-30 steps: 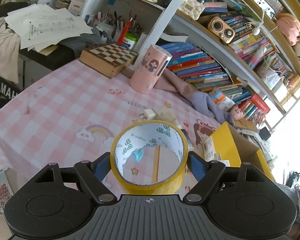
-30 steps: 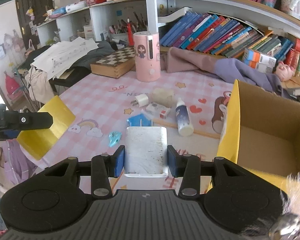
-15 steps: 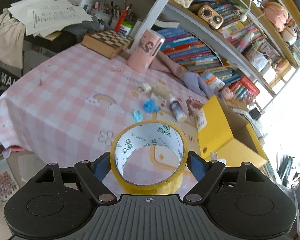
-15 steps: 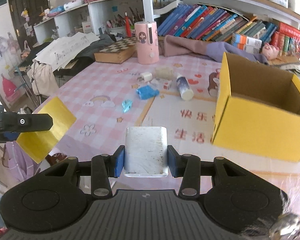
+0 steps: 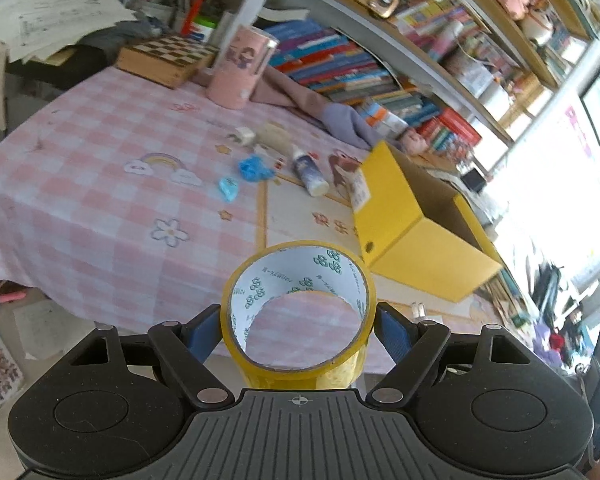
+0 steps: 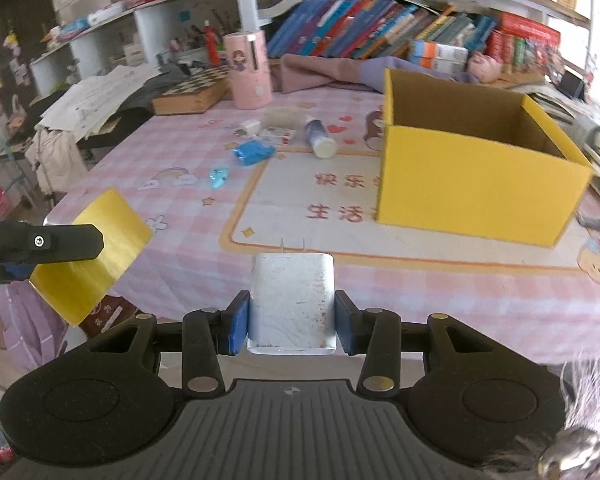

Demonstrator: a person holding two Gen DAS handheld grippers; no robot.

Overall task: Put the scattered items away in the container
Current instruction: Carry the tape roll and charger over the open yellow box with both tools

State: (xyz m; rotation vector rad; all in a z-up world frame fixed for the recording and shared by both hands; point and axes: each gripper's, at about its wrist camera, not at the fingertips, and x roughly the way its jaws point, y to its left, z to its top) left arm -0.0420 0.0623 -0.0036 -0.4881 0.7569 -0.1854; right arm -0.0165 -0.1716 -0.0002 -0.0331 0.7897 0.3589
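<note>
My left gripper [image 5: 299, 330] is shut on a yellow tape roll [image 5: 300, 354], held in the air off the table's near edge; the roll also shows at the left of the right wrist view [image 6: 88, 252]. My right gripper [image 6: 291, 322] is shut on a white charger plug [image 6: 292, 300], its prongs pointing forward. The open yellow cardboard box [image 6: 472, 184] stands on the right of the table [image 5: 404, 224]. A small bottle [image 6: 319, 139], a blue crumpled wrapper [image 6: 253, 151], a small blue item [image 6: 219, 175], a white plug [image 6: 249, 126] and a small packet [image 6: 277, 133] lie scattered mid-table.
The table wears a pink checked cloth [image 6: 188, 204]. A pink cylinder [image 6: 249, 69], a chessboard box [image 6: 192, 94] and purple cloth [image 6: 340, 72] lie at the back, under bookshelves [image 6: 380, 24]. Papers [image 6: 96, 96] pile at the back left.
Both grippers have pulled back from the table and risen, each keeping its object. The box and scattered items now look farther away.
</note>
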